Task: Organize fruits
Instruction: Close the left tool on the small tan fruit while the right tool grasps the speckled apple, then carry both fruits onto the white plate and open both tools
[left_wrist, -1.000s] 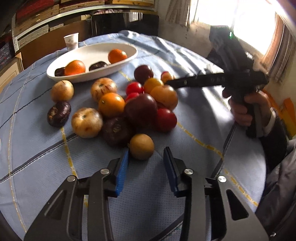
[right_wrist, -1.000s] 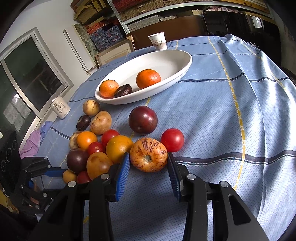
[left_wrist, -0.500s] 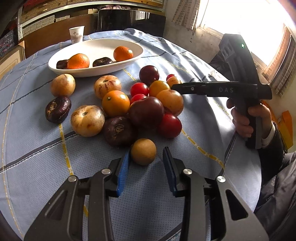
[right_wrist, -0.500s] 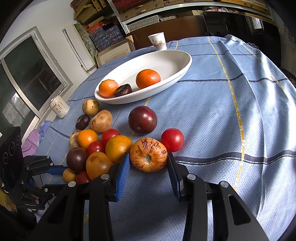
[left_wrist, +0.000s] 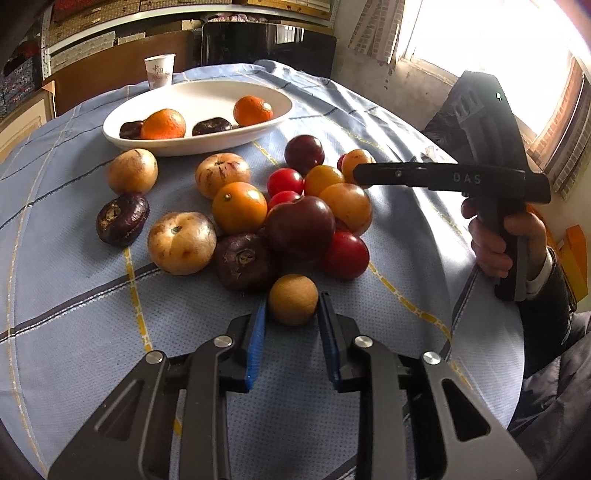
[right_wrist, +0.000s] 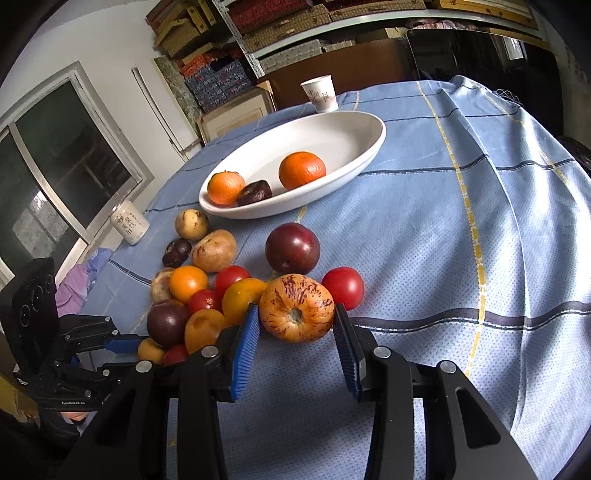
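Observation:
A pile of mixed fruit lies on a blue tablecloth. My left gripper is open, its blue pads either side of a small tan round fruit at the pile's near edge. My right gripper is open around a striped orange fruit, pads close to its sides. A white oval dish at the back holds two oranges and dark fruits; it also shows in the right wrist view. The right gripper appears in the left wrist view.
A paper cup stands behind the dish. A white jar stands at the table's left edge in the right wrist view. A dark plum and red tomato lie beside the striped fruit. Shelves and windows surround the table.
My left gripper moved forward, so the tan fruit now sits between its pads, and the jaws narrowed. My right gripper edged closer around the striped fruit.

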